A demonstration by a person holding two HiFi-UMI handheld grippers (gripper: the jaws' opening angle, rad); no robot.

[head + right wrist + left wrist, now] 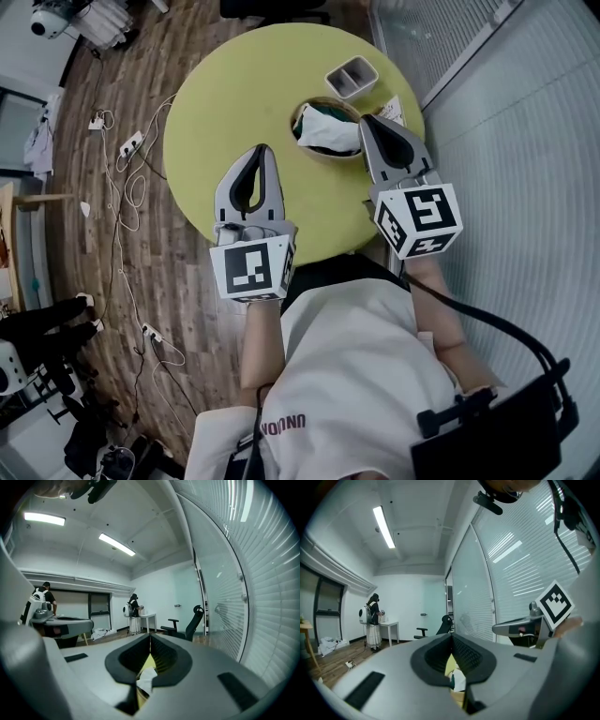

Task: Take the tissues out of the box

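Wood floor (183,281), strip light (384,526), and seemingly frosted glass wall (469,603).

Cool, even indoor light with muted colour. Long ceiling lamps (384,527) glow bright white in both gripper views, and their streaks reflect on the blinds (520,559). Heavy fisheye bending there, with black corners. Surfaces nearest the lens are soft. From above, the yellow table (234,103) shows little shadow; the tissues (330,131) look flat white.

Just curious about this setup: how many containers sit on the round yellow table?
2: a round tan box holding white tissue at the yellow table centre, and a pale grey two-compartment tray beyond it, near the far edge.
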